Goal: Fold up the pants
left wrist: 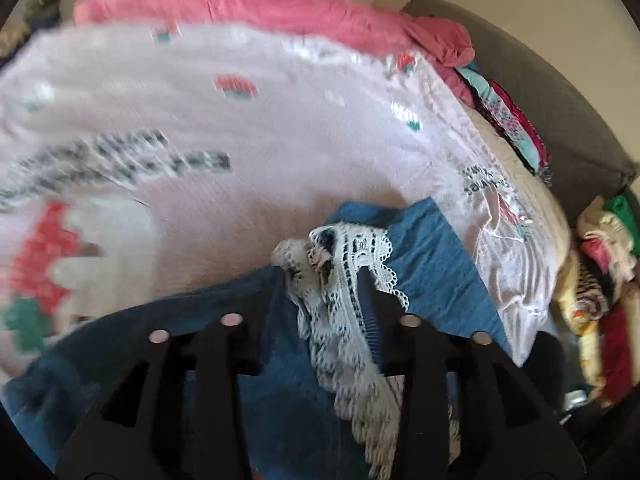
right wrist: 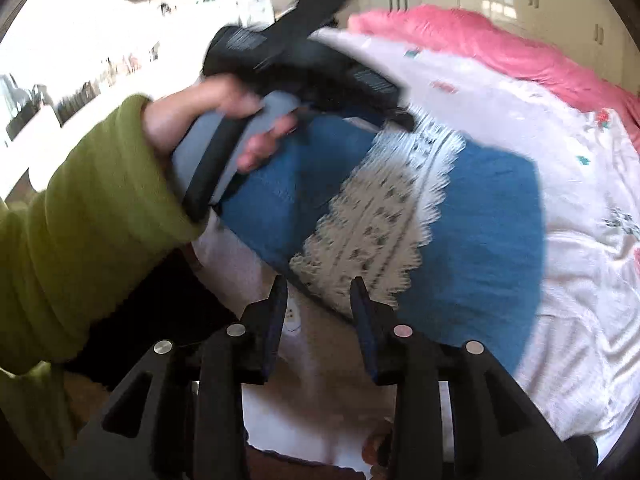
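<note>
Left view | my black left gripper (left wrist: 322, 280) is pinching the blue pants' white lace trim (left wrist: 348, 256) | pale printed bedspread (left wrist: 240, 136) is lying beneath

Matt blue woven-cloth pants (right wrist: 480, 240) with a strip of open white lace trim (left wrist: 348, 300) between matt black plastic fingers (left wrist: 380, 312); beyond the tips, soft printed white cotton bedsheet (left wrist: 280, 140), fuzzy pink blanket (left wrist: 260, 4).

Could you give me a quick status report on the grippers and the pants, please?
Left gripper buried in blue pants at the white lace trim; grip unclear. Right gripper open, empty, at pants' near edge. Pants lie on white bedspread; nothing blocking.
</note>
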Demonstrator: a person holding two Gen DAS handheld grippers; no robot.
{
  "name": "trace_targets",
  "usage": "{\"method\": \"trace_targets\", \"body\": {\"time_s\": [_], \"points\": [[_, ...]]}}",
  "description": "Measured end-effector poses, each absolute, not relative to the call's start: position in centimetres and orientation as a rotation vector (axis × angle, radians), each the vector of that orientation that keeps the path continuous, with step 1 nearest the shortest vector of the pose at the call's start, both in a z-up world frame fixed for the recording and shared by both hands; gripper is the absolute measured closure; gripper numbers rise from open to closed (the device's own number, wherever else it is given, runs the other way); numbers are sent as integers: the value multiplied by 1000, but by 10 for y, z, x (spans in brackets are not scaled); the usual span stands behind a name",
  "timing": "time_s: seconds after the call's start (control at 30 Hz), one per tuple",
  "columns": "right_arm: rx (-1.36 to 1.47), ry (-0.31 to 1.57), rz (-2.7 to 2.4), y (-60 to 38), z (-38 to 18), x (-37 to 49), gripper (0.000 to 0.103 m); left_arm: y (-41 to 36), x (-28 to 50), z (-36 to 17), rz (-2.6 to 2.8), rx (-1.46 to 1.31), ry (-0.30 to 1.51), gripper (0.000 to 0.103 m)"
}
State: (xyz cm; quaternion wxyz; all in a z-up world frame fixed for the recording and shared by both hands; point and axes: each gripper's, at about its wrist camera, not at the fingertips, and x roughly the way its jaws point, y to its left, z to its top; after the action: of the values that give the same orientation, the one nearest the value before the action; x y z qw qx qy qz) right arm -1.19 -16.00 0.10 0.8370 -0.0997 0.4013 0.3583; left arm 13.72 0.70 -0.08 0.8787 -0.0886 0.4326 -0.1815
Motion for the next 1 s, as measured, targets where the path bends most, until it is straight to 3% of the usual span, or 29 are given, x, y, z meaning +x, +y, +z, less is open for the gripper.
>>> {"method": "trace_targets", "body": {"time_s": [0.3, 0.53, 0.77, 0.87, 1.0], "points": [[-139, 845, 568, -221, 2, 12, 71, -5, 68, 16, -383, -143, 858, 63], [-137, 982, 499, -230, -38, 21, 72, -42, 44, -18, -414, -73, 958, 62], [-71, 988, 522, -240, -41, 17, 71, -38, 45, -34, -353, -57, 1007, 57], [-10, 982, 543, -248, -28, 13, 59, -37, 40, -31, -347, -65, 1006, 55], [-1, 945, 534, -251, -16, 9, 55, -36, 36, -27, -352, -73, 1000, 54]]}}
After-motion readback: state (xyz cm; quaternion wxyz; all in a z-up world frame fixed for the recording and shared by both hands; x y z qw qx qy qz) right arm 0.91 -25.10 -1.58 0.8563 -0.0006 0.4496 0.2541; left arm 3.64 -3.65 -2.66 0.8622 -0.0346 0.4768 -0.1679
